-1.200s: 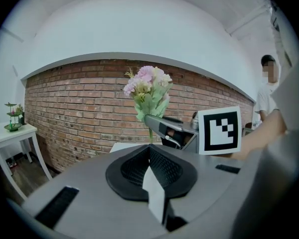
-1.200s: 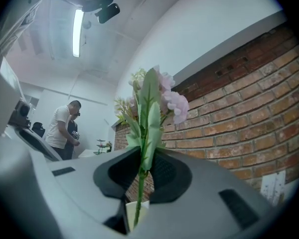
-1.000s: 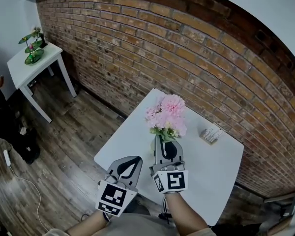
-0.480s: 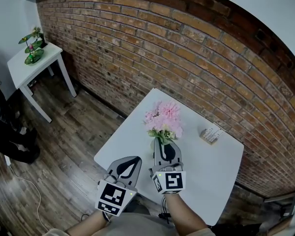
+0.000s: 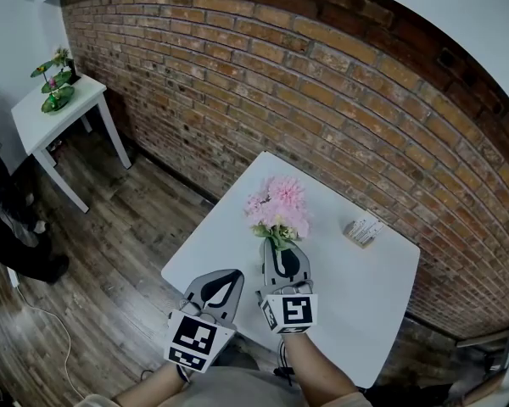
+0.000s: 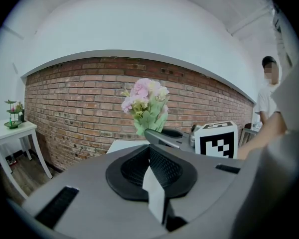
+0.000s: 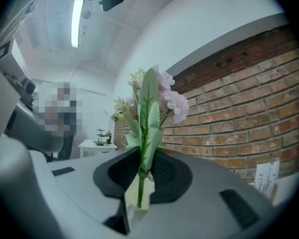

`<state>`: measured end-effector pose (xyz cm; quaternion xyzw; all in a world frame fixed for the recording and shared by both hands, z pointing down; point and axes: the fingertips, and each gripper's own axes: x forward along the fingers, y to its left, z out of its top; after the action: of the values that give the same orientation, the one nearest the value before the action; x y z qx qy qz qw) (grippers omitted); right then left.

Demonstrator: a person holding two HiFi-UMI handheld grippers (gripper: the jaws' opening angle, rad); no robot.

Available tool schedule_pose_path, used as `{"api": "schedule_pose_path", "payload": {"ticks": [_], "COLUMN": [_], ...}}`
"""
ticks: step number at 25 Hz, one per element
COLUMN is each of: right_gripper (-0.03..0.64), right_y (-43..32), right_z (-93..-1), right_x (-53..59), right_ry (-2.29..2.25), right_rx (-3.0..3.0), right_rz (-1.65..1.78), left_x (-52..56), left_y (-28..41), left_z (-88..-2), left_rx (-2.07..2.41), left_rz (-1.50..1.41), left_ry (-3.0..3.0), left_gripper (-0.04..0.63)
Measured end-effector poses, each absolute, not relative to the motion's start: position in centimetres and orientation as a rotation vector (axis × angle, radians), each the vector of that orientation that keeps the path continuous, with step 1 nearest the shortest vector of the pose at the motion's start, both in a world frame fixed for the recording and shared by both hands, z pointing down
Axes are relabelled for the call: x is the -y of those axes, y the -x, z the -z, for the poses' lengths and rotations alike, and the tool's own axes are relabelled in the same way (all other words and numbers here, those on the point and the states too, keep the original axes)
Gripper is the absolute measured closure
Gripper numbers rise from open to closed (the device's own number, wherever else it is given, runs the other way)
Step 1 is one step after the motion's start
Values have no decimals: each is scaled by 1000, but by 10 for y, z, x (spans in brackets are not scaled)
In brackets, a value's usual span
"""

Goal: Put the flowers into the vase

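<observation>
A bunch of pink flowers (image 5: 276,206) with green leaves stands upright over the white table (image 5: 229,227). My right gripper (image 5: 282,248) is shut on its green stem (image 7: 138,183), with the blooms (image 7: 164,96) rising above the jaws. The bunch (image 6: 145,101) also shows in the left gripper view, above the right gripper (image 6: 162,136). My left gripper (image 5: 216,291) hangs at the table's near left edge, its pads (image 6: 152,180) shut together with nothing between them. No vase shows in any view.
A small box of cards (image 5: 362,230) stands at the table's far right by the brick wall (image 5: 322,100). A white side table (image 5: 47,117) with a green plant (image 5: 55,79) is far left. A person (image 5: 8,227) stands on the wooden floor at left.
The right gripper has sunk a little with the flowers, which sit lower and slightly more to the left in the head view. The left gripper has stayed where it was.
</observation>
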<state>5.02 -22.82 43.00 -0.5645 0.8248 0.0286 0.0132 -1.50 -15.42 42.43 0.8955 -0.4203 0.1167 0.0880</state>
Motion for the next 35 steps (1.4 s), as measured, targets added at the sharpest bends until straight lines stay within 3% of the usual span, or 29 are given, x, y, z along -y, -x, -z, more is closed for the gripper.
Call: {"api": "schedule_pose_path", "payload": {"ticks": [35], "right_gripper": [509], "right_y": [-51], "right_z": [-451], "right_x": [209], "right_ry": [1790], "right_rx": [-2574], "right_rz": [-45], "left_x": [142], "left_y": [18], "left_z": [-417], "left_rx": [1260], "left_rz": [-317], "left_ry": [-2679], "left_gripper": [586]}}
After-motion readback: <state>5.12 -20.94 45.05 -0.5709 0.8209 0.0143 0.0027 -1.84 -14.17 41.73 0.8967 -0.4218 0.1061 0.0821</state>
